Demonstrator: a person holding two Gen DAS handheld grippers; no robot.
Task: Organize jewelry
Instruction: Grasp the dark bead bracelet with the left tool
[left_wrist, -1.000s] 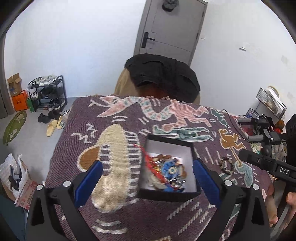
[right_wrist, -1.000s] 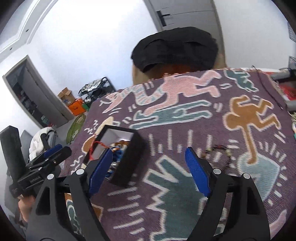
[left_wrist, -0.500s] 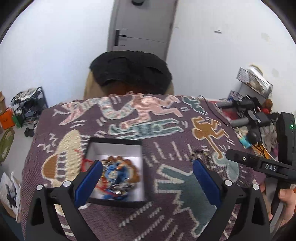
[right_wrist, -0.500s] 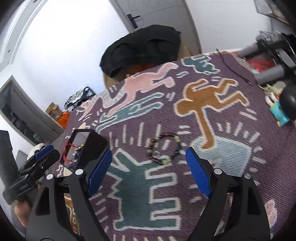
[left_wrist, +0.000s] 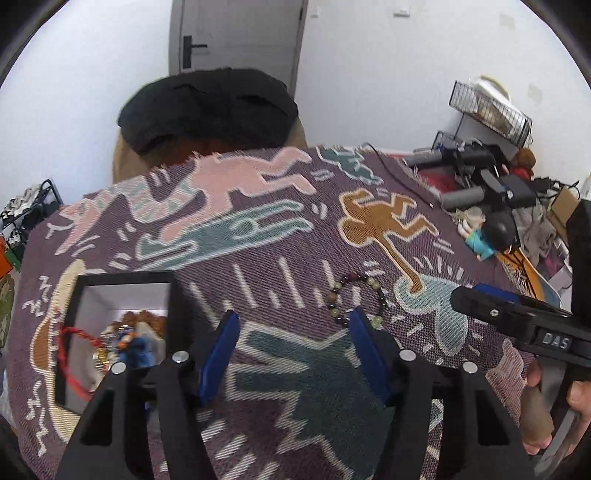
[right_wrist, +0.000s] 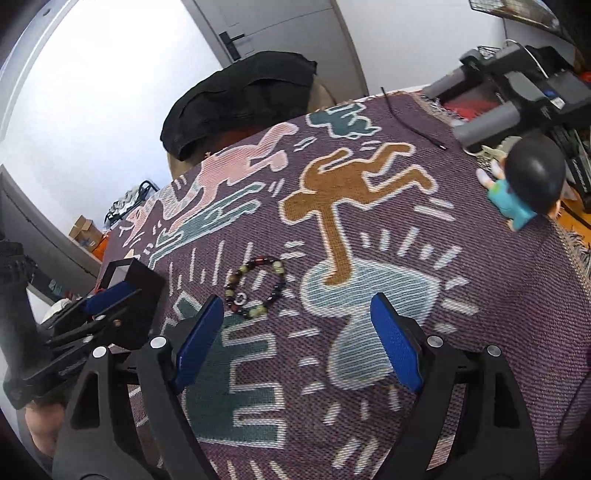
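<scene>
Two blue-padded jaws of the left gripper (left_wrist: 291, 325) are closing with nothing between them, the beaded bracelet (left_wrist: 356, 302) lying on the patterned blanket (left_wrist: 295, 243) just past its right pad. Wide apart and empty stand the right gripper (right_wrist: 295, 325) jaws, bracelet near their left pad. Left of both sits the black box (left_wrist: 110, 325) of jewelry.

Both wrist cams look steeply down, close over the patterned blanket (left_wrist: 280, 236); both catch the bead bracelet (right_wrist: 255, 287) & black box (left_wrist: 122, 321).
</scene>
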